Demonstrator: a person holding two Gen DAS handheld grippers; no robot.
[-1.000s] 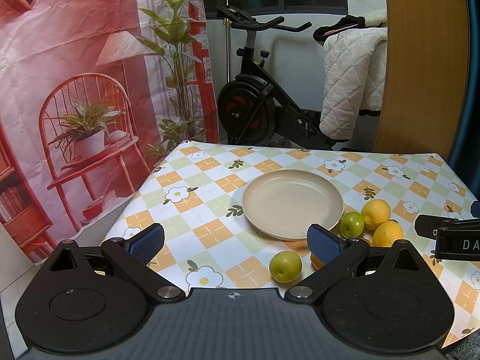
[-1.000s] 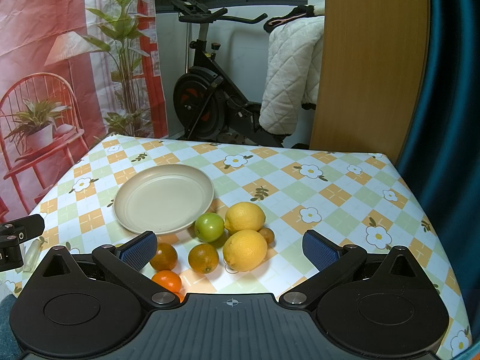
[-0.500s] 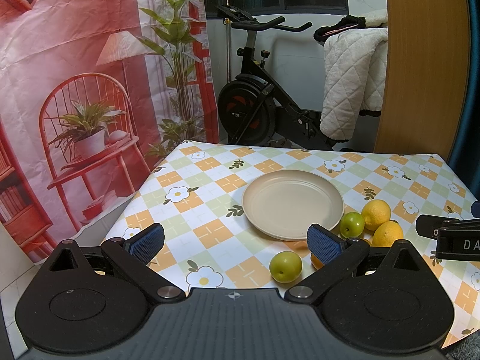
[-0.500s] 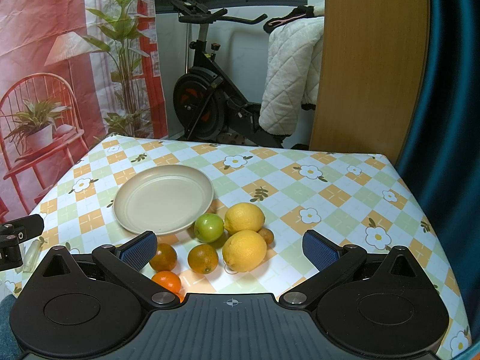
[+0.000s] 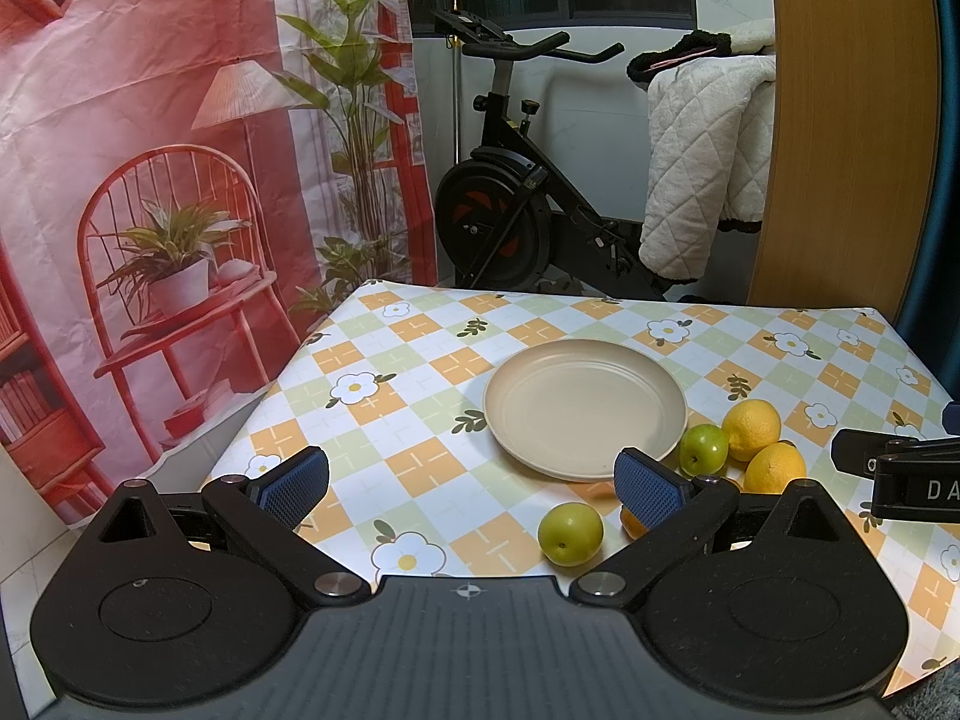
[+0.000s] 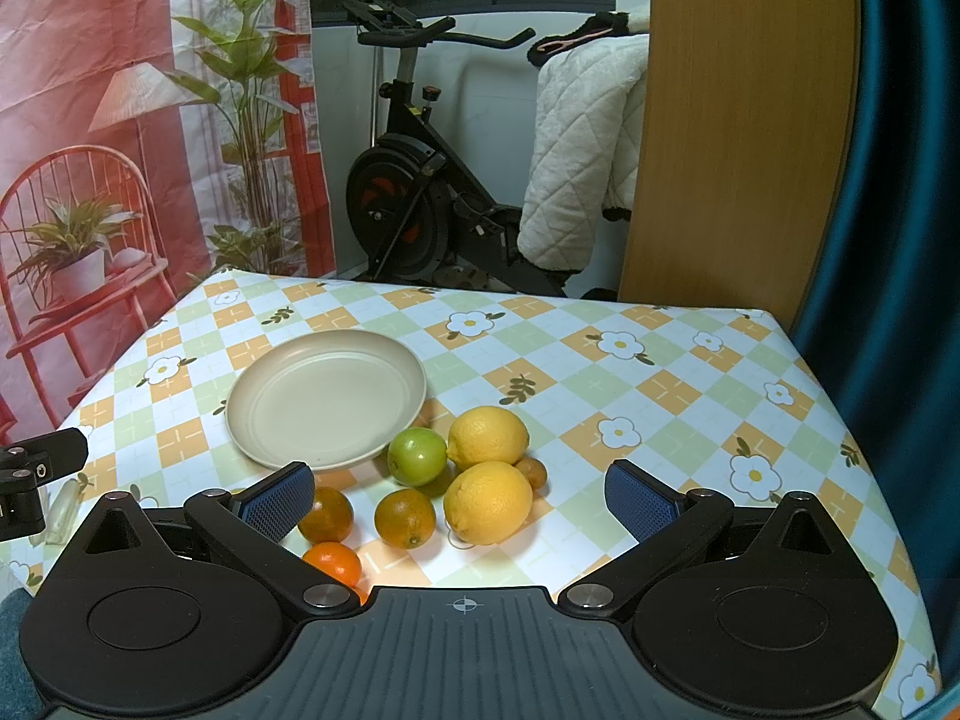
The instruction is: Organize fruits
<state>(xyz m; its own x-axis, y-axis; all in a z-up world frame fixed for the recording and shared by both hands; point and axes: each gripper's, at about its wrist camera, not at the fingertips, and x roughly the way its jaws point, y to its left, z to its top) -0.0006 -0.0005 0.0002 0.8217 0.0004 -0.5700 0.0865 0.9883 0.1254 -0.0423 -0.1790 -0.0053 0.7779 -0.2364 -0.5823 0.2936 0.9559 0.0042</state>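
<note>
1. The plate [image 6: 327, 399] lies bare on the table [image 6: 660, 372].
2. Lemons [image 6: 487, 501], oranges [image 6: 405, 517] and a green fruit [image 6: 417, 456] cluster just beside the plate.
3. Left gripper [image 5: 474, 480] and right gripper [image 6: 459, 498] hover with jaws apart, gripping nothing.

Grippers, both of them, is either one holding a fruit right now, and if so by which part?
Nothing is held. The left gripper and the right gripper are both open and empty, and the fruit sits on the table beside the plate, which holds nothing.
</note>
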